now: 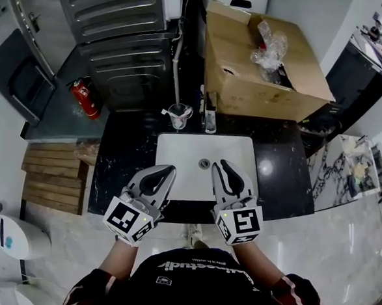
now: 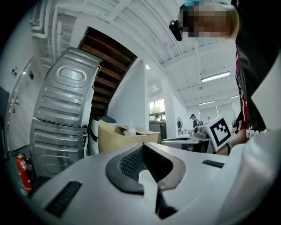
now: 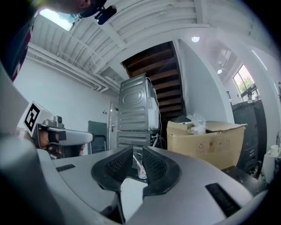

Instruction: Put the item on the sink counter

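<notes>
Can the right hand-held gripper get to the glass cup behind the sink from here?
Probably yes. The right hand-held gripper hangs over the white basin, nothing stands between it and the glass cup on the counter beyond, though its jaws are only narrowly apart.

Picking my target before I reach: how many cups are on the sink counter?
1. A clear cup stands on the black counter, just behind the back-left corner of the white basin and left of the faucet. The cardboard box may hide more.
</notes>
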`<act>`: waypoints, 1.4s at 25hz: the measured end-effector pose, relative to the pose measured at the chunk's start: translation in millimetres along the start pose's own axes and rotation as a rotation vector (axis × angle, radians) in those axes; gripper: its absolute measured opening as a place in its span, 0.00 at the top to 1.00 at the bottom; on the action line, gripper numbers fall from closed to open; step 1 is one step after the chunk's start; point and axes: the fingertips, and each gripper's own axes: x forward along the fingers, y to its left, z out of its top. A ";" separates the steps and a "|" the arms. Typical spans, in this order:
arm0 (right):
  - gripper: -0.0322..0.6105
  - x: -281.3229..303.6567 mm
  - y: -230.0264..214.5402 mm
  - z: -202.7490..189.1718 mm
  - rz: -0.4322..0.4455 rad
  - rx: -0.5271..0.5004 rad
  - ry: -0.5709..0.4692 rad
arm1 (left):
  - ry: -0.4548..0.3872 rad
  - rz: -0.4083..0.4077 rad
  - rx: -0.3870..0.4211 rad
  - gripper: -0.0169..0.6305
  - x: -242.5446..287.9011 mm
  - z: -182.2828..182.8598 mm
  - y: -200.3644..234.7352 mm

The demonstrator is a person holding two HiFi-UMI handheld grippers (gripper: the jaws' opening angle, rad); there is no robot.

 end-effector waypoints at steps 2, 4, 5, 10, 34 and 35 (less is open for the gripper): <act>0.81 -15.8 5.8 7.2 0.005 -0.014 -0.012 | -0.008 -0.021 0.004 0.95 -1.4 2.5 -12.3; 0.82 -29.3 12.3 15.6 0.015 -0.029 -0.028 | -0.018 -0.040 0.009 0.95 -2.9 5.1 -23.8; 0.83 -35.2 15.5 19.9 0.019 -0.038 -0.036 | -0.022 -0.047 0.009 0.95 -3.5 6.0 -28.6; 0.85 -57.3 30.8 35.7 0.047 -0.069 -0.066 | -0.038 -0.053 0.000 0.95 -9.2 9.4 -45.7; 0.89 -85.4 46.2 14.3 0.057 0.043 0.016 | -0.035 -0.057 -0.011 0.95 -40.8 4.4 -70.7; 0.89 -85.1 47.2 15.0 0.059 0.043 0.016 | -0.035 -0.056 -0.012 0.95 -41.7 4.3 -70.2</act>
